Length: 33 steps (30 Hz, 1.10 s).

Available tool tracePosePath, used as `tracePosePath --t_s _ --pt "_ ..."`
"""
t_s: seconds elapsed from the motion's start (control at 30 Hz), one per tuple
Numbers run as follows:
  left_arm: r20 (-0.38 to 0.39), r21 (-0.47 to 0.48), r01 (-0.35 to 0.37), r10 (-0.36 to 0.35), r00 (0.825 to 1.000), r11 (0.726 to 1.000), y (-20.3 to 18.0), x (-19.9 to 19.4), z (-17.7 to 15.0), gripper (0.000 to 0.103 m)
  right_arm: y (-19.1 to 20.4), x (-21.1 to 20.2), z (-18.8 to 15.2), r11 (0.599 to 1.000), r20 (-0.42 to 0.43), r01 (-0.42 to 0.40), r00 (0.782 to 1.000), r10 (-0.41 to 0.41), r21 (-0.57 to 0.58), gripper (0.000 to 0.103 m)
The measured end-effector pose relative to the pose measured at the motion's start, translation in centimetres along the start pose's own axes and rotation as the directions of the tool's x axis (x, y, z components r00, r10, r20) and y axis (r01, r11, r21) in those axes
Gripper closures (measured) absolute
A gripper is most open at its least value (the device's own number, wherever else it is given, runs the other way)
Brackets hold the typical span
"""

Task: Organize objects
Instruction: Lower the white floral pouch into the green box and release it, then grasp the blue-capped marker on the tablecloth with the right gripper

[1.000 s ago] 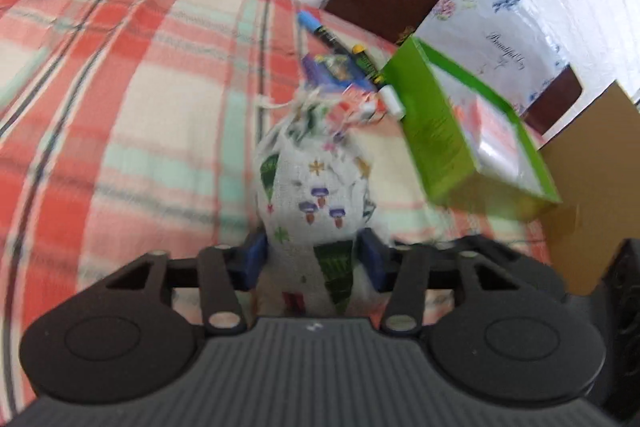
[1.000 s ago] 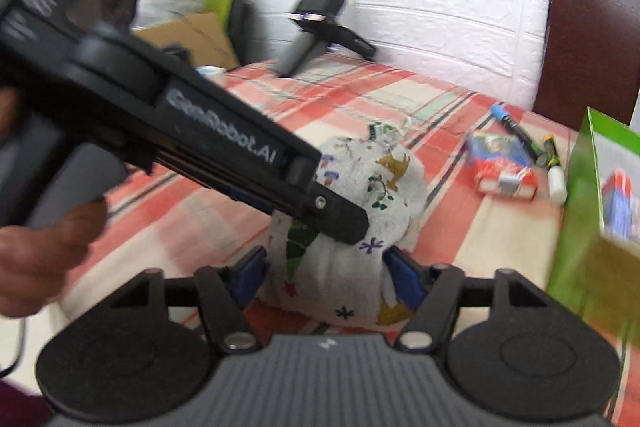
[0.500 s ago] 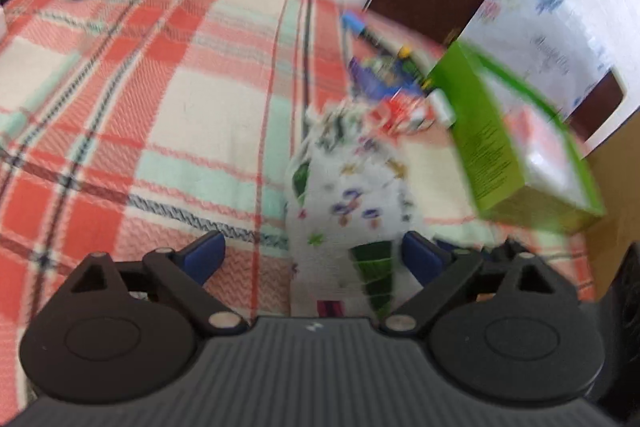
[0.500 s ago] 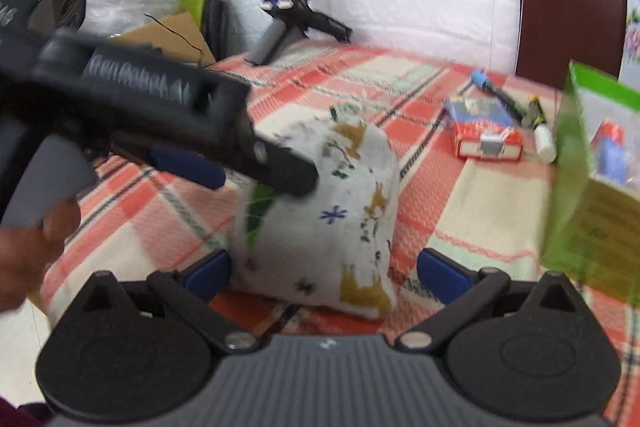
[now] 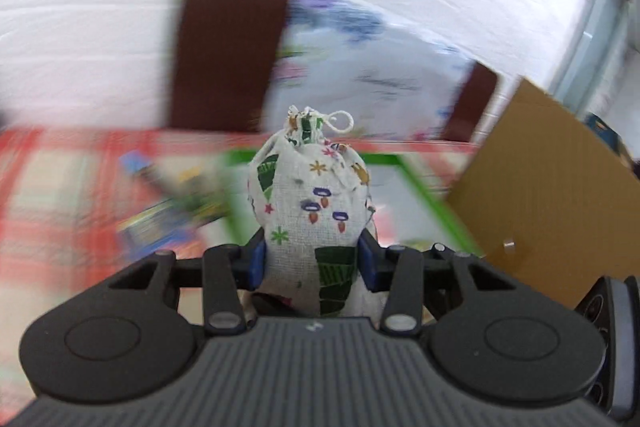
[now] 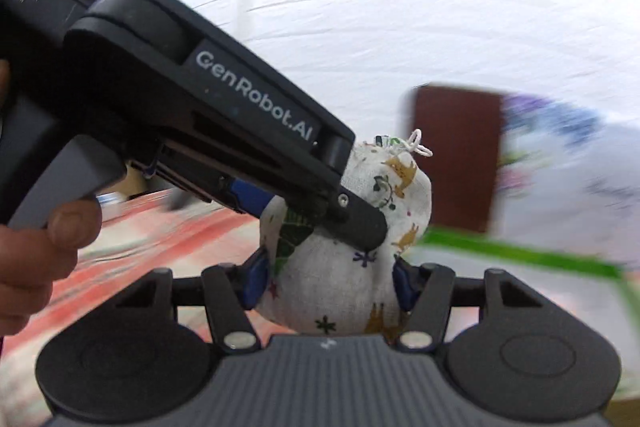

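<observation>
Squeezing from two sides at once, the left gripper [image 5: 311, 263] and the right gripper [image 6: 327, 281] are both closed on the lower half of one small cloth bag [image 5: 310, 203], with the blue pads pressed into its soft sides. The bag is held upright, and its tied top with a white string loop [image 5: 340, 120] points up. From the right wrist view, the left gripper [image 6: 352, 223] is seen reaching across the bag, with a hand [image 6: 36, 251] on its handle. The bag is held up in the air, in front of the green box [image 5: 404, 163]. Blurry pens and a small packet [image 5: 168, 211] can be made out to the left of the green box, on the red checked cloth [image 5: 60, 187]. A brown cardboard sheet [image 5: 548, 195] stands to the right of the green box, and a dark chair back [image 5: 228, 51] is behind it. Everything but the bag is smeared, so fast movement is likely. A few things could go wrong. The bag is soft, so it could be squashed out of shape and slip down between the pads. If one gripper were pulled away faster than the other, the bag could be tugged sideways or dropped beside the green box. The green box wall or the cardboard could also be knocked by a fast swing.
</observation>
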<state>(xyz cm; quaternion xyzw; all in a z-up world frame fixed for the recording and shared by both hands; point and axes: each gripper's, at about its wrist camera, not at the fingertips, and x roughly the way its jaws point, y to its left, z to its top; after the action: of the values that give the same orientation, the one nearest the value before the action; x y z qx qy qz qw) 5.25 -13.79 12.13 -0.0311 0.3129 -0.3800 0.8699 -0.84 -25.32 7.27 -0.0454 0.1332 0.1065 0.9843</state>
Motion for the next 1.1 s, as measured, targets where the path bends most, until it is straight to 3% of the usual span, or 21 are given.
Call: tracePosePath --t_s 0.17,0.2,0.23,0.3,0.37,0.47,0.57,0.87,0.97,1.1 --pt "-0.076 0.035 0.111 -0.108 0.991 0.993 -5.5 8.5 2.0 0.055 -8.5 0.4 -0.7 0.985 -0.111 0.168 0.98 -0.163 0.039 0.044" --pt "-0.096 0.038 0.105 -0.101 0.99 0.994 -6.5 10.1 2.1 0.054 -9.7 1.0 -1.1 0.98 -0.157 0.195 0.969 -0.188 0.031 0.039" --pt "-0.109 0.048 0.084 -0.078 0.991 0.995 -7.1 11.5 2.0 0.05 -10.7 1.8 -1.6 0.973 -0.199 0.232 0.954 -0.224 0.016 0.027" --pt "-0.1 0.099 -0.007 0.017 0.995 0.995 -8.0 13.3 1.6 0.048 -11.9 2.7 -2.9 0.944 -0.199 0.33 0.925 -0.323 0.001 0.008" --pt "-0.102 0.114 -0.067 0.078 0.992 0.991 -7.8 13.5 1.1 0.047 -12.2 2.9 -3.9 0.93 -0.204 0.368 0.911 -0.357 0.017 0.008" --pt "-0.108 0.102 -0.079 0.09 0.99 0.992 -6.5 12.3 0.5 0.043 -11.5 1.4 -4.7 0.933 -0.146 0.348 0.931 -0.334 0.085 0.008" --pt "-0.093 0.123 -0.126 0.138 0.986 0.984 -6.0 11.1 0.5 0.042 -9.7 0.2 -4.9 0.931 -0.095 0.358 0.932 -0.351 0.075 0.008" --pt "-0.052 0.092 -0.228 0.233 0.971 0.969 -1.7 4.7 -1.9 0.034 -5.7 -2.0 -2.7 0.962 -0.036 0.257 0.966 -0.255 0.094 0.008" --pt "-0.047 0.042 -0.286 0.288 0.957 0.957 1.6 2.0 -3.2 0.031 -3.7 -1.5 -2.0 0.978 -0.044 0.185 0.982 -0.182 0.098 0.008" --pt "-0.077 -0.075 -0.395 0.389 0.918 0.916 7.7 -1.2 -5.5 0.031 -0.6 -0.5 -0.7 0.996 -0.062 0.062 0.996 -0.057 0.071 0.018"
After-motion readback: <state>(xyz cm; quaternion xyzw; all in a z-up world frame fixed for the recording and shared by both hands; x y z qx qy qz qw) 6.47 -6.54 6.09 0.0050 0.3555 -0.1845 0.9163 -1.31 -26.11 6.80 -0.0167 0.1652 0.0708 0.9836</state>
